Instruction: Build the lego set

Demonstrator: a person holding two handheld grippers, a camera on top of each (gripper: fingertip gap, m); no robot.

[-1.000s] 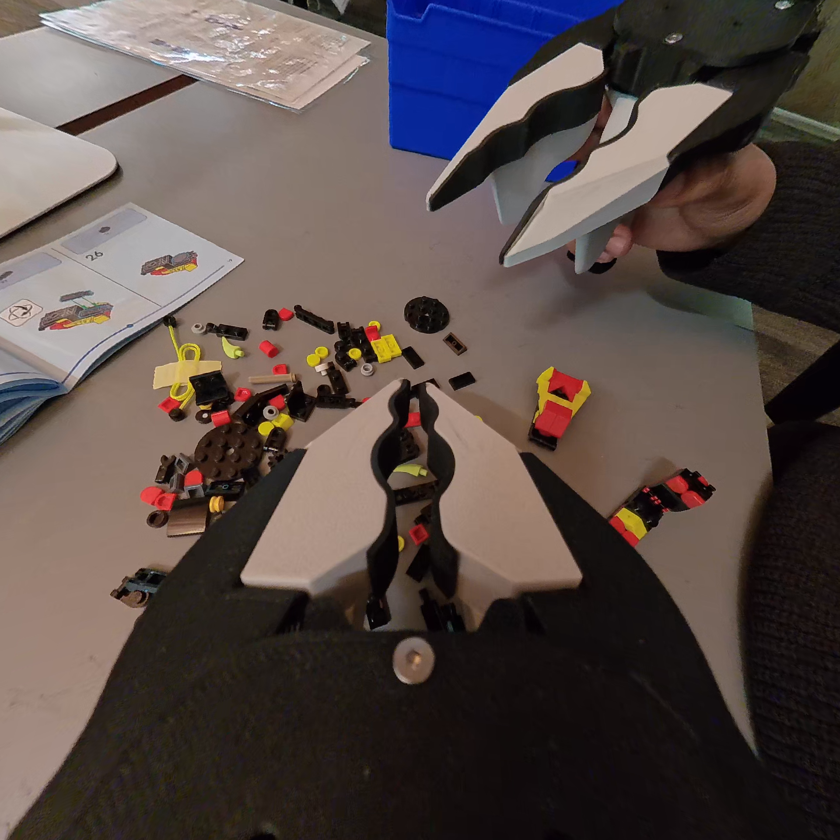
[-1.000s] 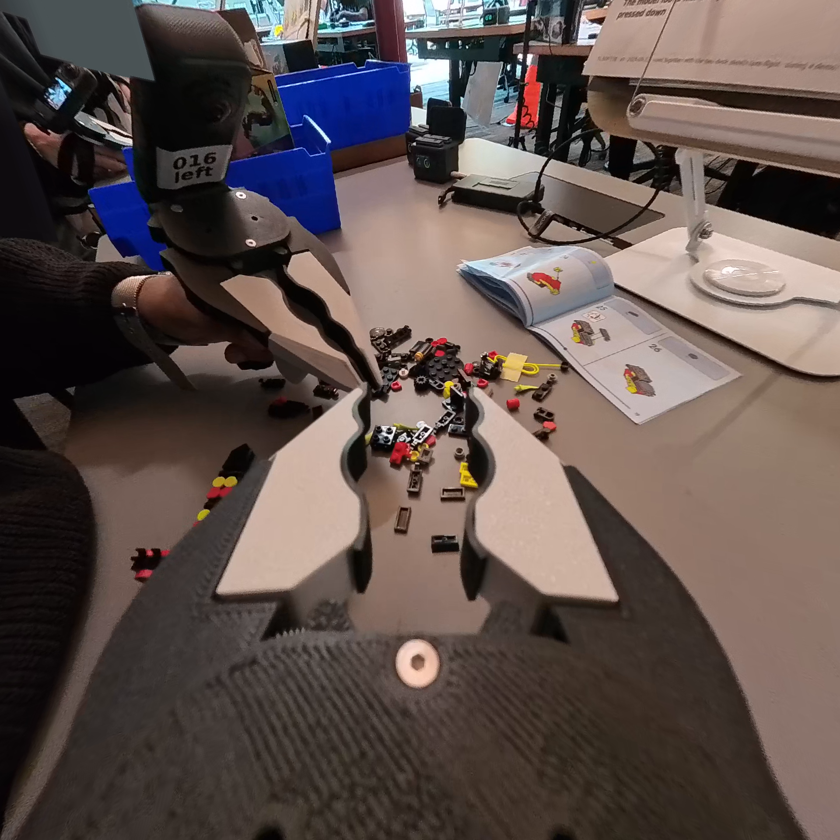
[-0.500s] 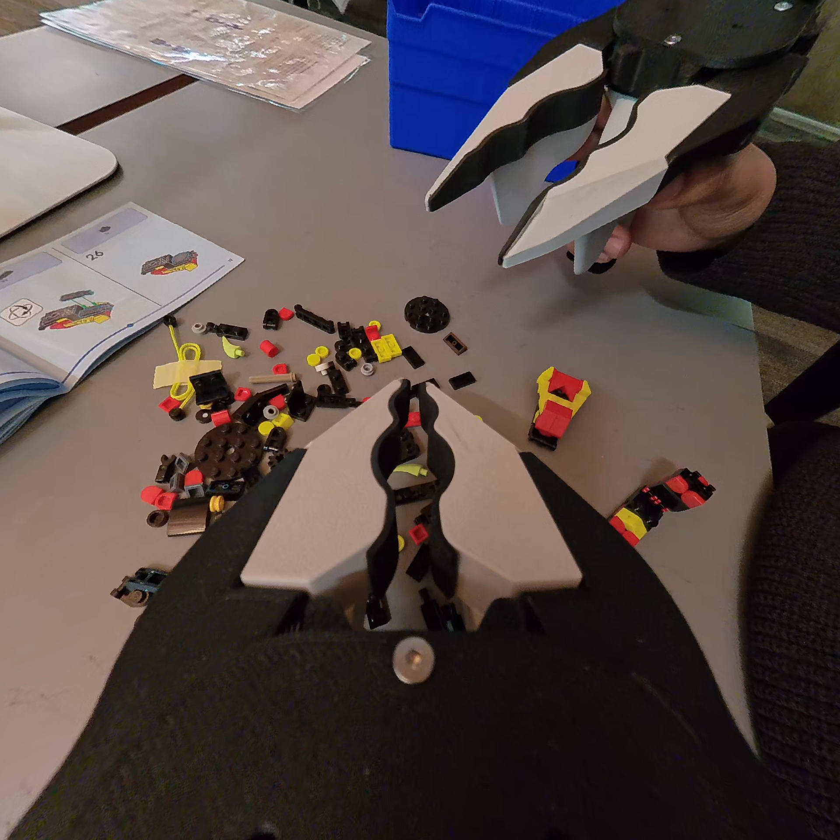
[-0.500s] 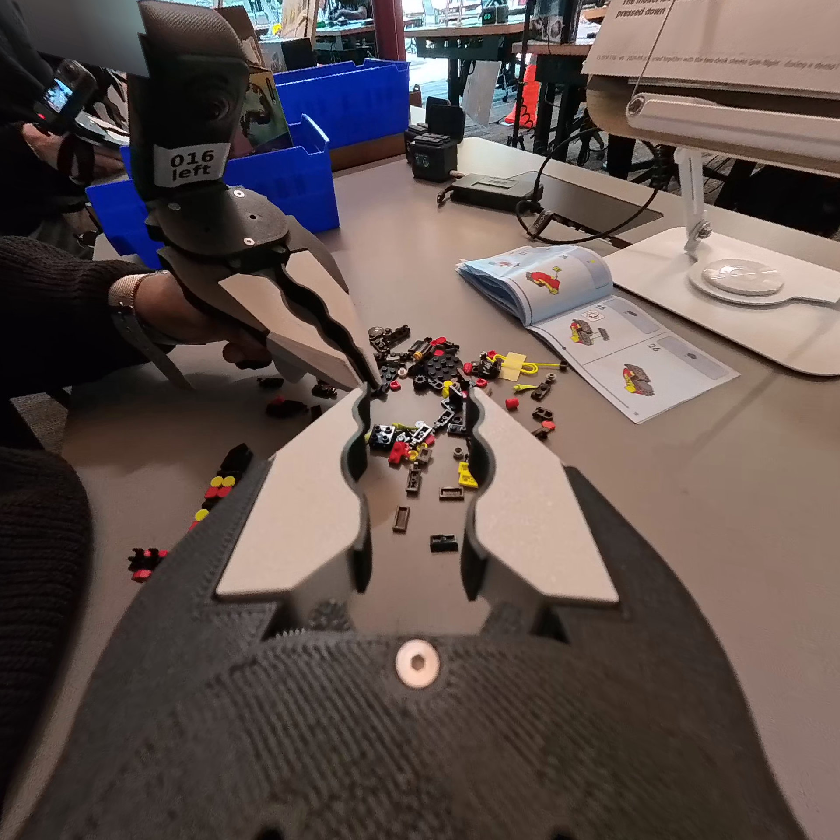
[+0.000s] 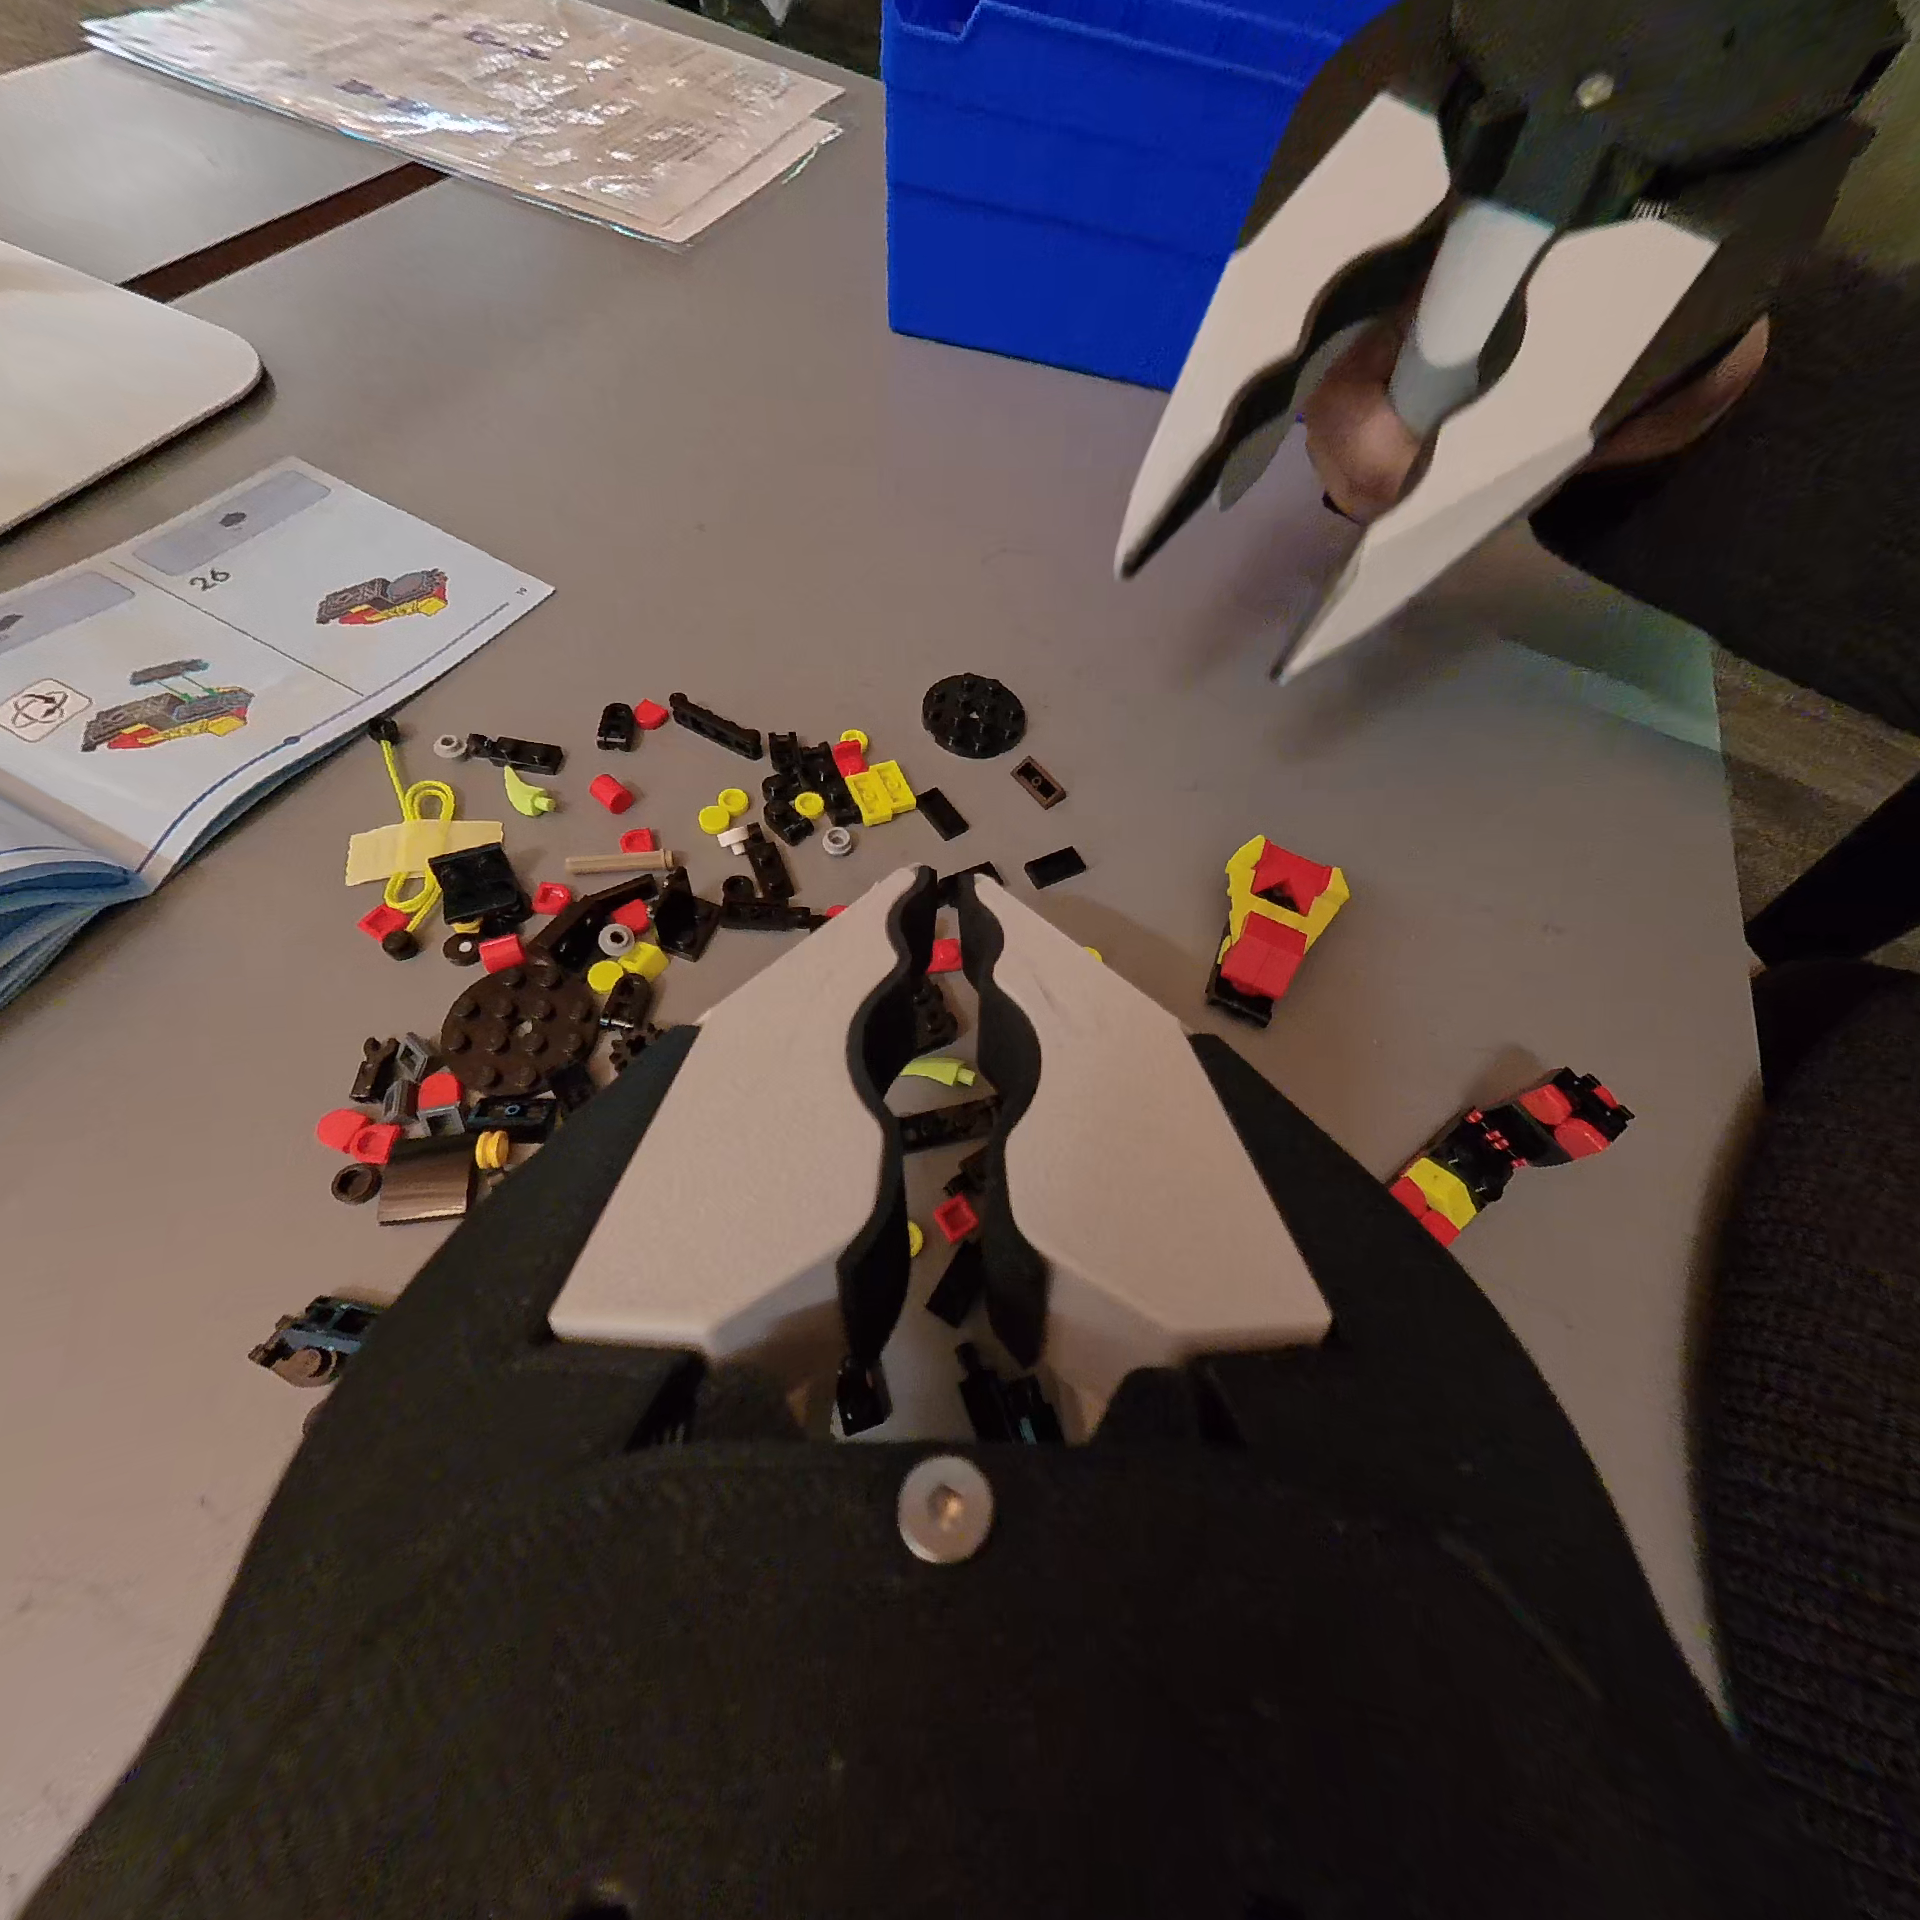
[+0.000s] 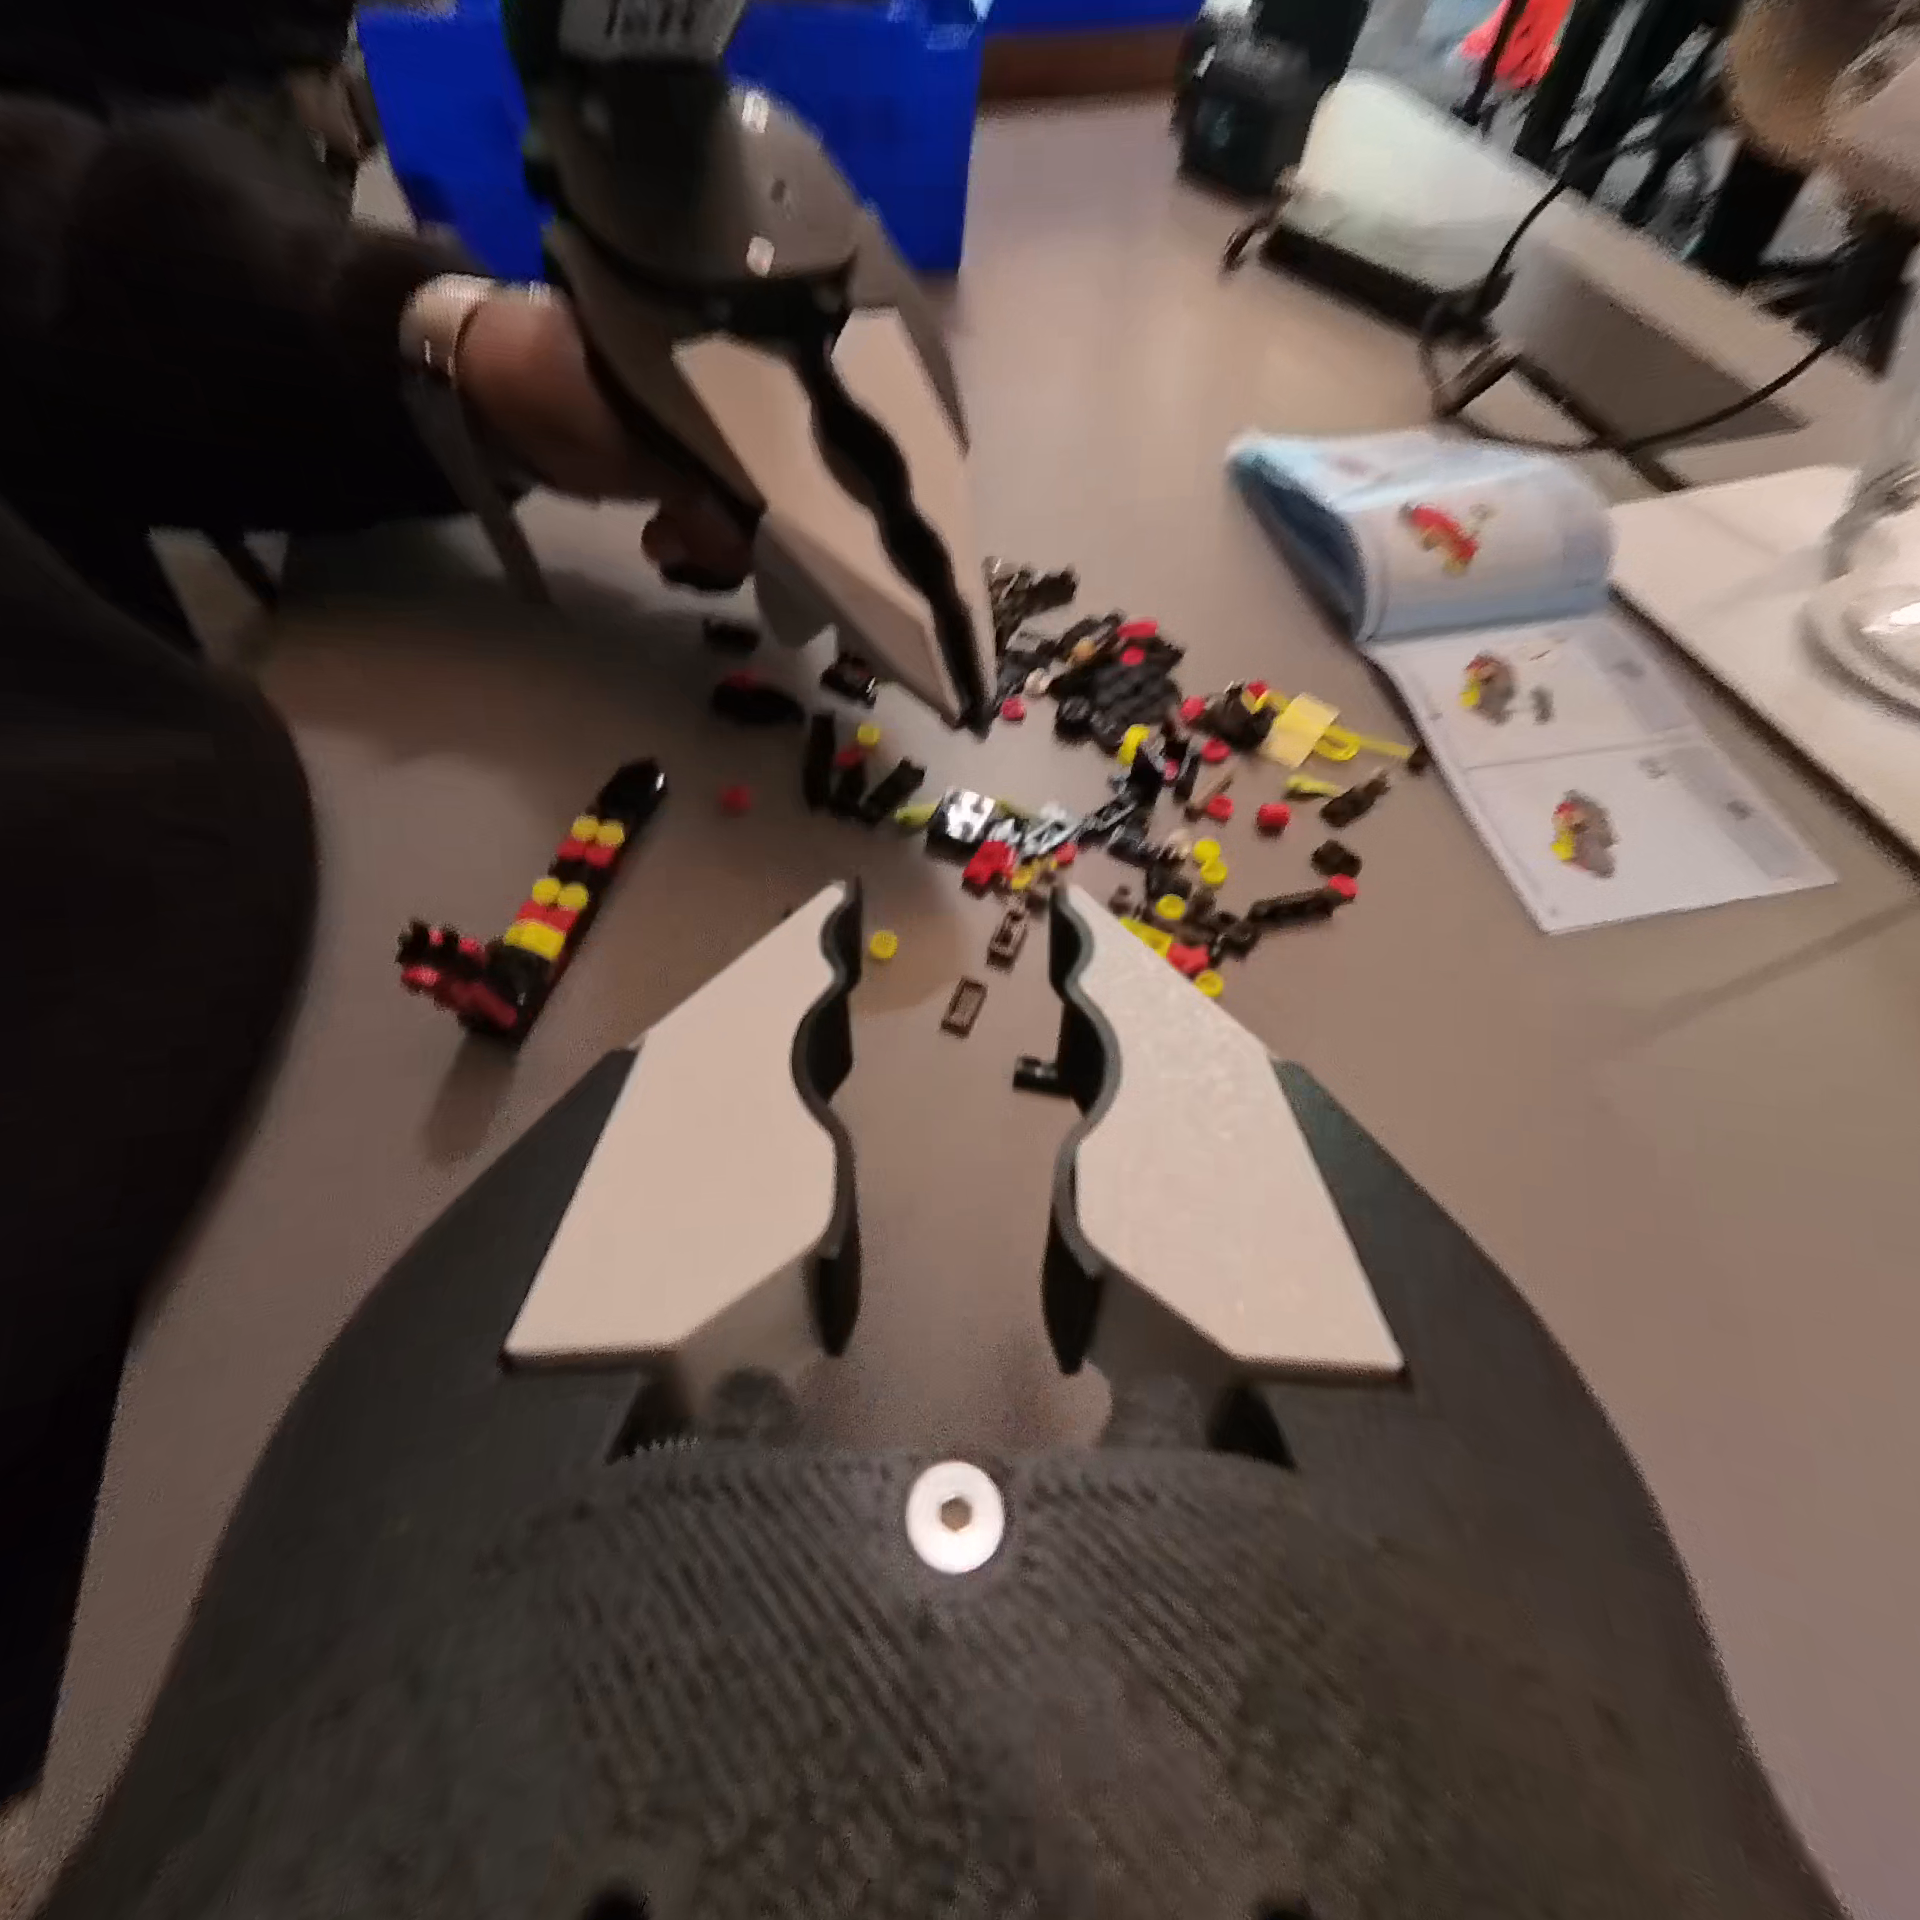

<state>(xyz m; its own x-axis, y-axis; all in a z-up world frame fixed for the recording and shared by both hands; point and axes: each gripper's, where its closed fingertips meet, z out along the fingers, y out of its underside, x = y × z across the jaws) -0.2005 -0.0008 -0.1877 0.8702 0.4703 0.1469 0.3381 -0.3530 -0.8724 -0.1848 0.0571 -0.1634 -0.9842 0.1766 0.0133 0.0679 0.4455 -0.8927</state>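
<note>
Open booklet (image 5: 208, 665) beside loose bricks (image 5: 665, 894) – print unread

My left gripper (image 5: 948, 883) points down at a slant, its jaws nearly closed with only a thin wavy slit between them and nothing gripped. My right gripper (image 6: 954, 904) is raised, jaws spread wide and empty. A dark-sleeved hand (image 6: 540, 405) grips the left handle.

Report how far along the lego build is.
Done: two small red, yellow and black sub-assemblies stand apart on the table. In hand: nothing; the left gripper is shut, the right gripper open. Left: the scattered loose pieces beside the open instruction booklet.
</note>
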